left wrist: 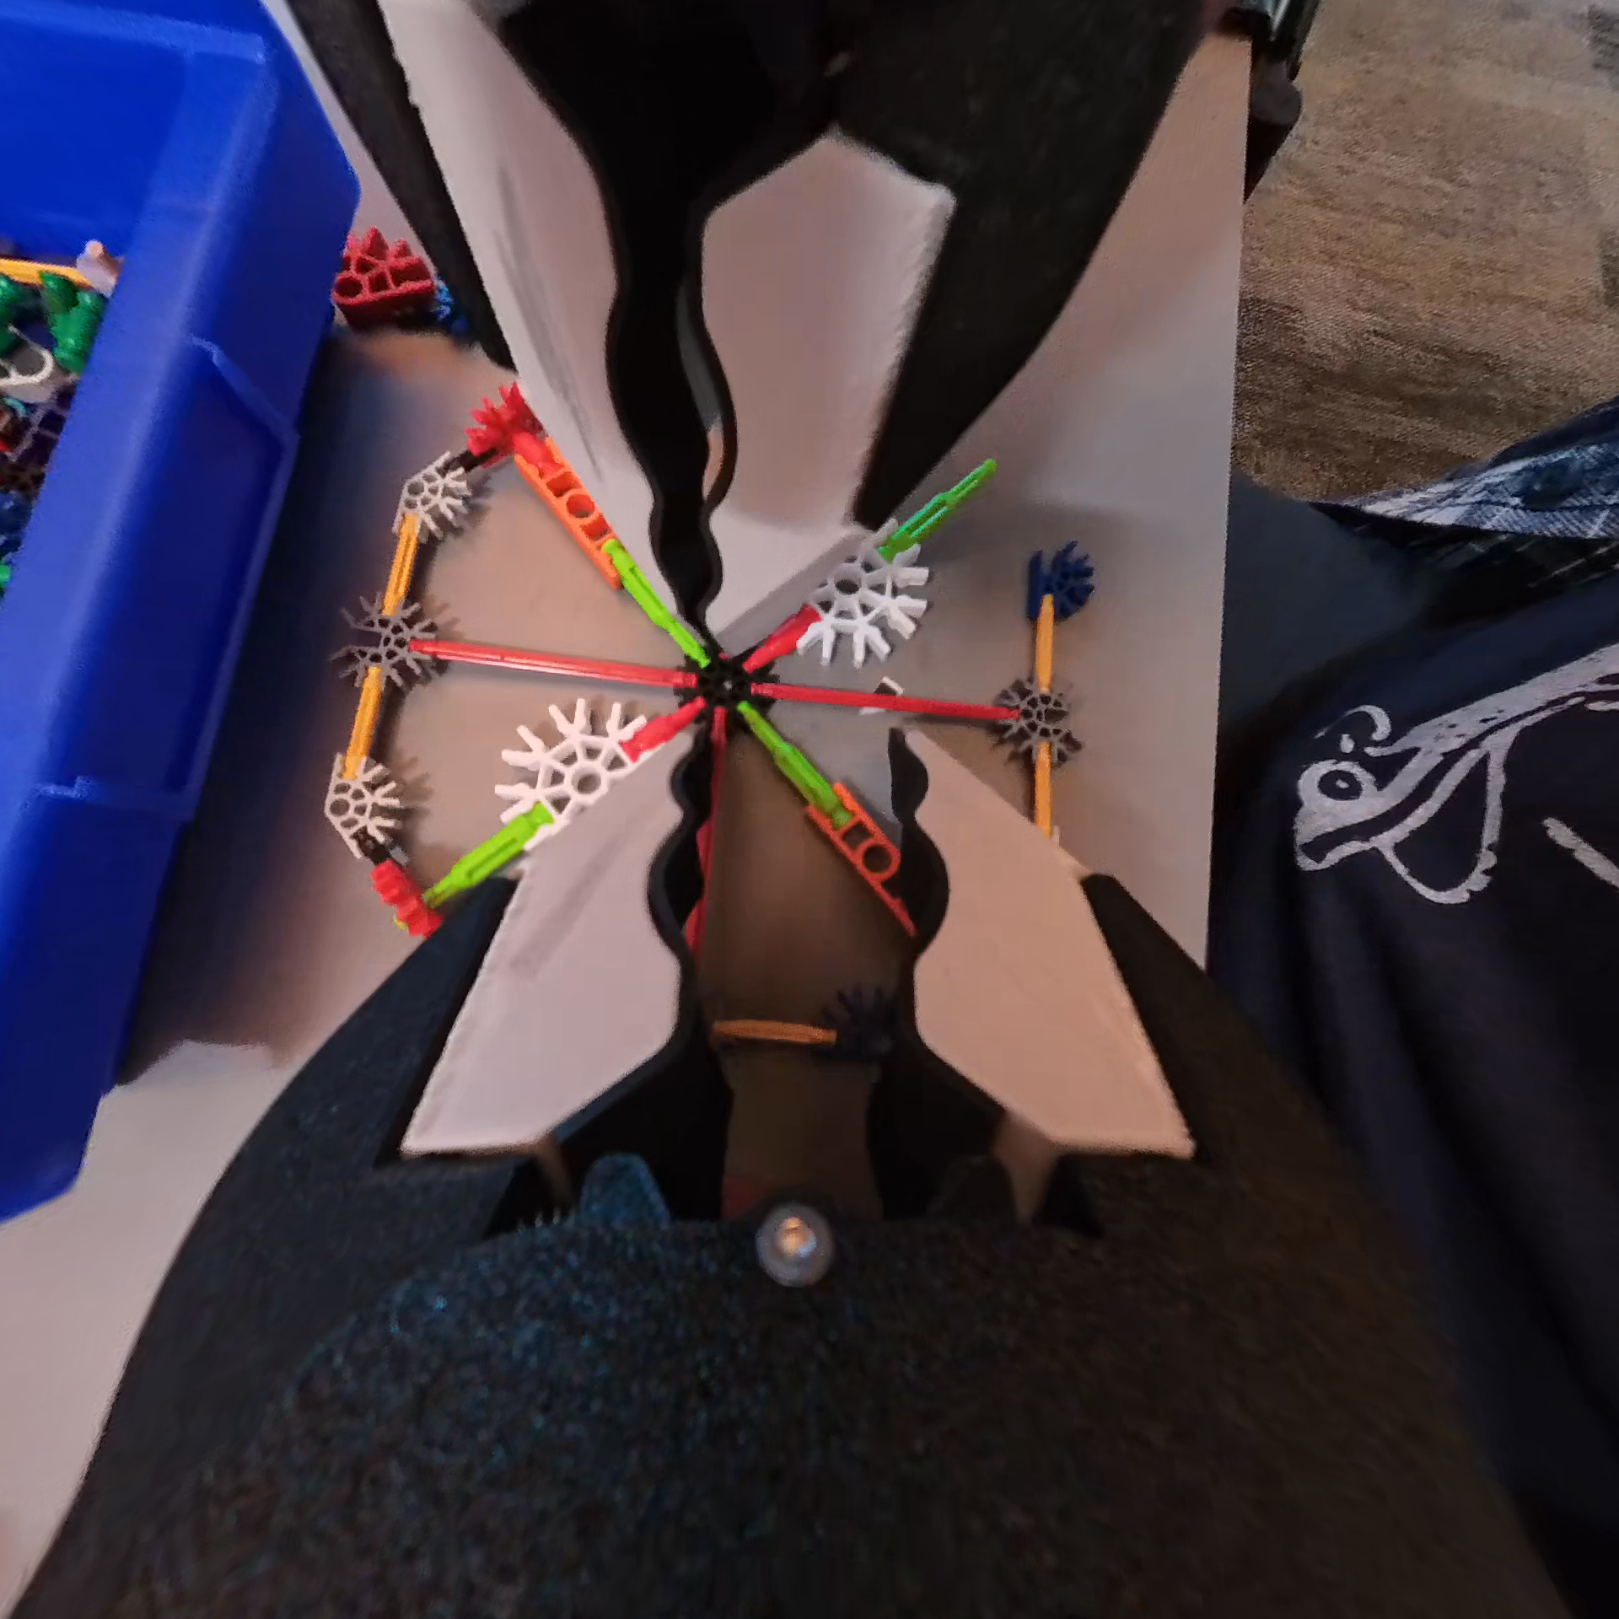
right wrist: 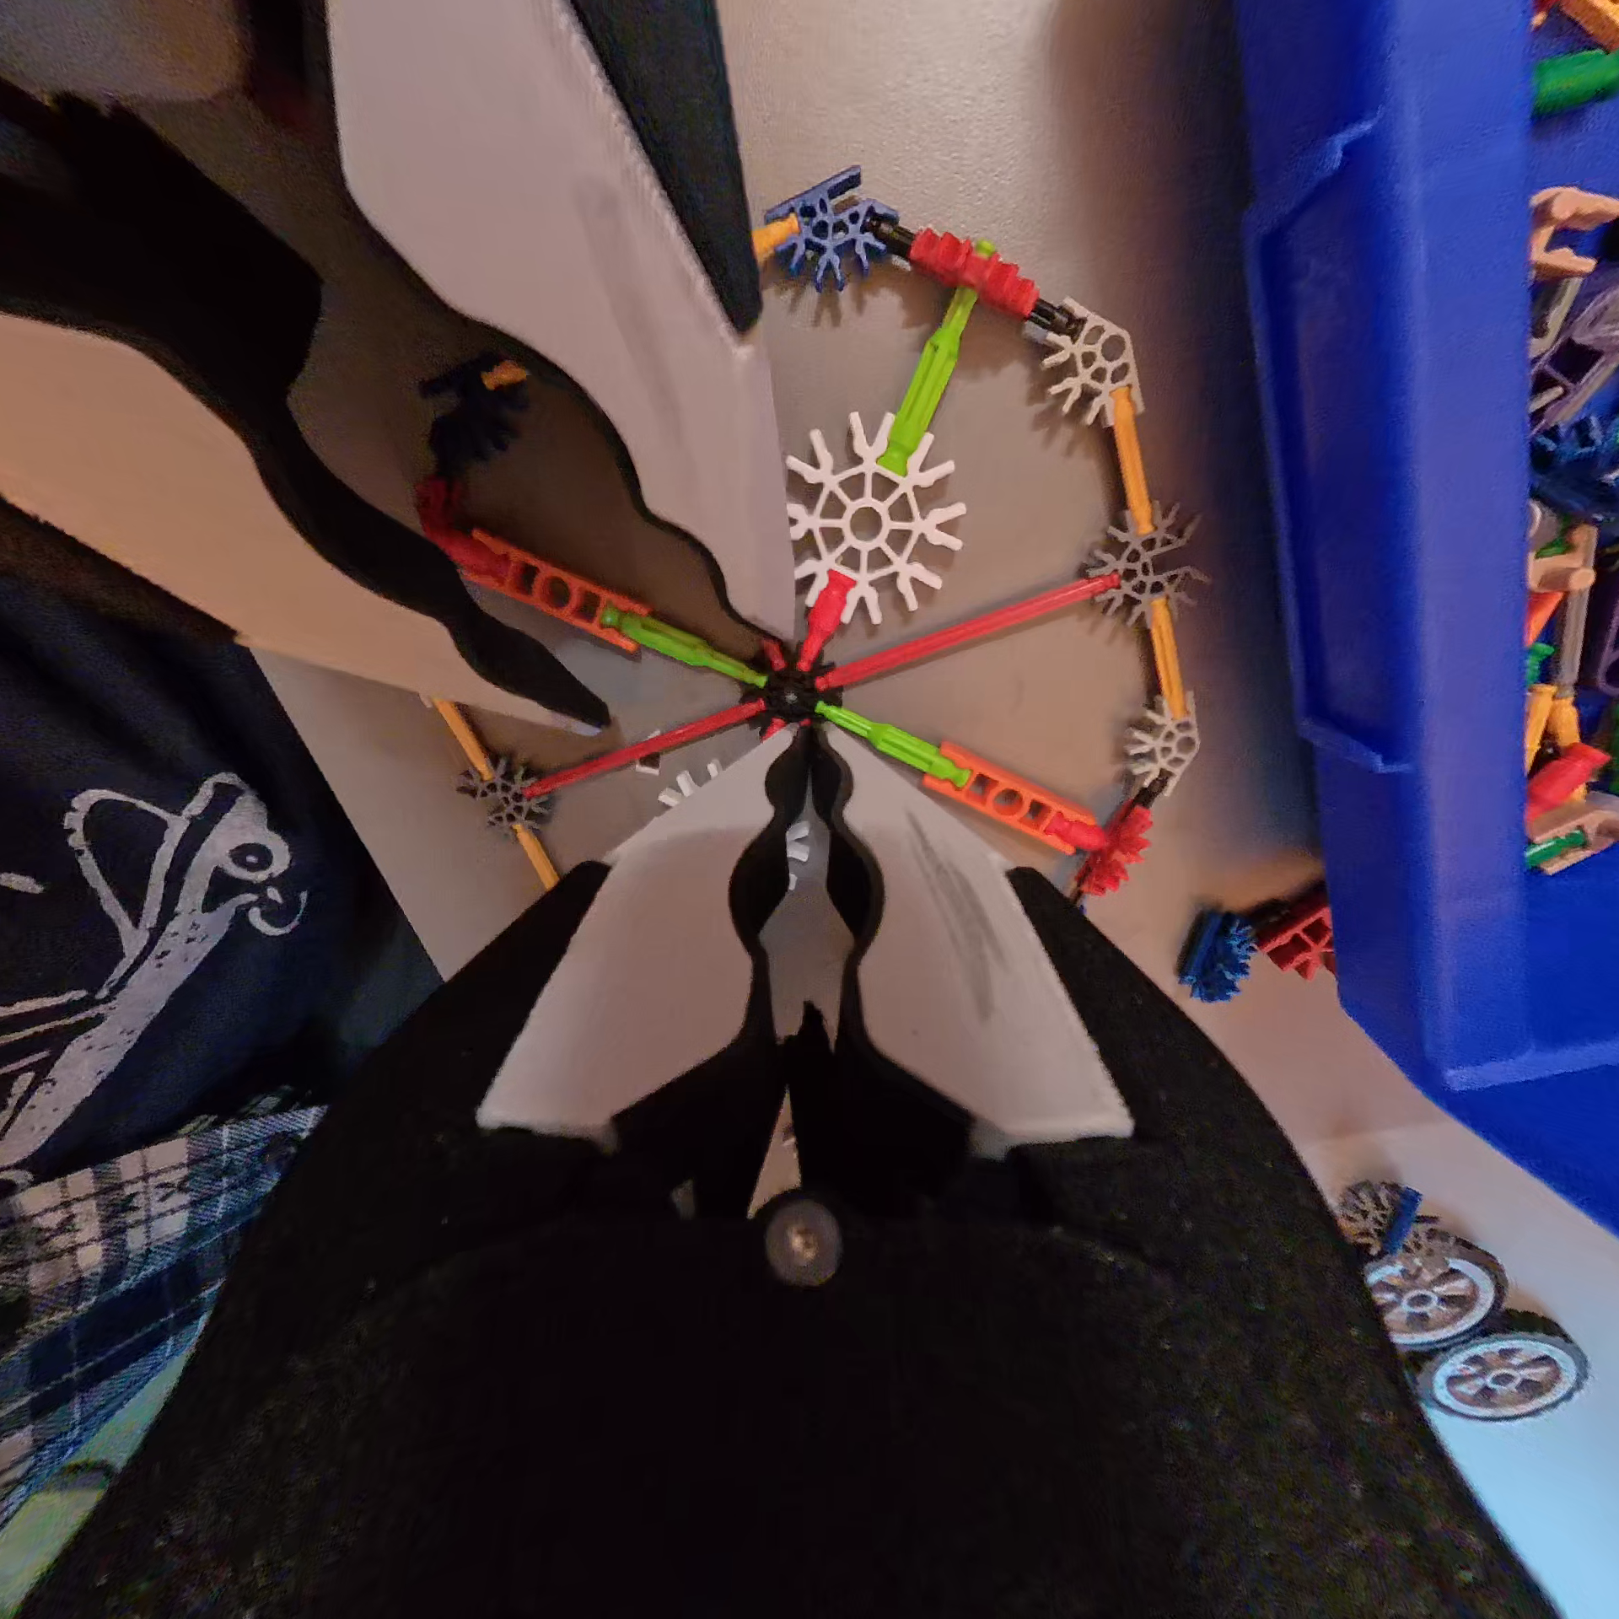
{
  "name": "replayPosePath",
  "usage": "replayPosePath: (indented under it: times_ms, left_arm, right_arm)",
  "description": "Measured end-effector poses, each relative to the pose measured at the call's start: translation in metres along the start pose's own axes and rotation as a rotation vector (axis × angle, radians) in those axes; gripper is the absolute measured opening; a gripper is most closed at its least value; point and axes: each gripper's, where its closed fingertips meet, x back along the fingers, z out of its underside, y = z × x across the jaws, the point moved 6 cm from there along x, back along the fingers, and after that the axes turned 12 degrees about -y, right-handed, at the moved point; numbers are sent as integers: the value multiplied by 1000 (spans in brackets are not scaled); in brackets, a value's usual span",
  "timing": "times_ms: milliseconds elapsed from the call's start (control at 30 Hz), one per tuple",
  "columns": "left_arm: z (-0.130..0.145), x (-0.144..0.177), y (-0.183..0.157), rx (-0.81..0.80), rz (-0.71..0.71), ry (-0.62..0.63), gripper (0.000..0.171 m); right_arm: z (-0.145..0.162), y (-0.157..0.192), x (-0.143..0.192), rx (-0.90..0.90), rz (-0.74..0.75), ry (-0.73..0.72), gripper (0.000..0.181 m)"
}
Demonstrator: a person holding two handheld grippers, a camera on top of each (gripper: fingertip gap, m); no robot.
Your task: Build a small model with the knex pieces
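— Where's your left gripper [left wrist: 793, 753]?
— Open, holding nothing. A red rod [left wrist: 711, 815] runs lengthwise between its fingers, close by the left one. The wheel's black hub [left wrist: 723, 679] lies just ahead, flat on the table [left wrist: 289, 920].
— And your right gripper [right wrist: 802, 745]?
— Tips pinched together, just short of the hub. I can't tell whether they grip anything.

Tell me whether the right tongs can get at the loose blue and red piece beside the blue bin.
Probably yes. The loose blue and red piece lies in the open on the table, off to one side of the right tongs, with nothing over it; only the blue bin crowds its far side.
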Motion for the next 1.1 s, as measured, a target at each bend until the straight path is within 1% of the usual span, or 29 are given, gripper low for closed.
replayPosePath:
  times_ms: [133, 333, 467, 533, 600, 667, 700, 800, 933, 1100]
  left_arm:
    - [4, 5, 1, 17, -3, 0, 41]
    - [7, 8, -4, -36, -1, 0, 50]
    - [8, 8, -4, -53, -2, 2, 52]
    - [8, 8, -4, -61, -7, 7, 51]
    - [8, 9, -3, -45, -2, 0, 49]
    - [10, 12, -1, -41, -4, 4, 48]
    - [11, 13, -1, -38, -2, 4, 48]
    - [12, 15, 1, -33, 8, 8, 48]
    - [12, 16, 4, -46, 3, 30, 44]
    - [14, 19, 6, -71, -15, 85, 44]
  right_arm:
    - [-4, 2, -1, 11, 25, 64, 0]
    - [-11, 4, -4, 33, 107, 175, 0]
    - [-12, 5, -5, 20, 136, 175, 0]
    - [-11, 5, -4, 12, 134, 151, 0]
    - [-8, 1, 1, -42, 113, 94, 0]
    - [-6, -6, 14, -64, 155, 34, 0]
    - [-6, -6, 21, -73, 151, -10, 0]
    - [4, -11, 41, -110, 174, -72, 0]
    - [23, -20, 66, -168, 242, -143, 1]
    - [47, -17, 65, -192, 258, -165, 7]
